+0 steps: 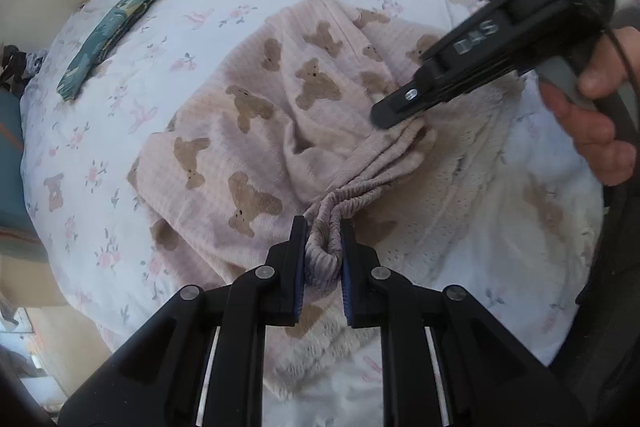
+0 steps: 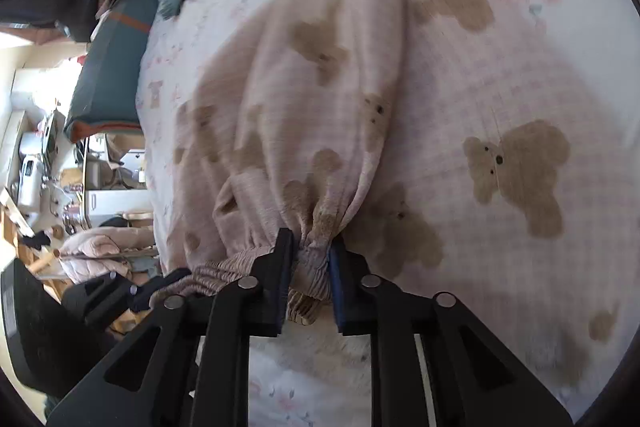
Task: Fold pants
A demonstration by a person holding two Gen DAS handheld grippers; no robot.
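Bedsheet (image 1: 100, 131) under pants (image 1: 248, 131); left gripper (image 1: 323, 251) and right gripper (image 2: 310, 259) clamp bunched waistband (image 1: 340, 199), blurred

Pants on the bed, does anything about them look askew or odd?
Yes. The pants lie crumpled, not flat, on the bedsheet. Their elastic waistband is bunched into a rope between the left claw and right claw.

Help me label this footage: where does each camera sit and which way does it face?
Left wrist: on the left tongs, facing the teddy-bear pants on the floral bedsheet; right tongs and hand show.
Right wrist: on the right tongs, facing along the pants toward the room.
Shared: pants' waistband, green folded cloth.
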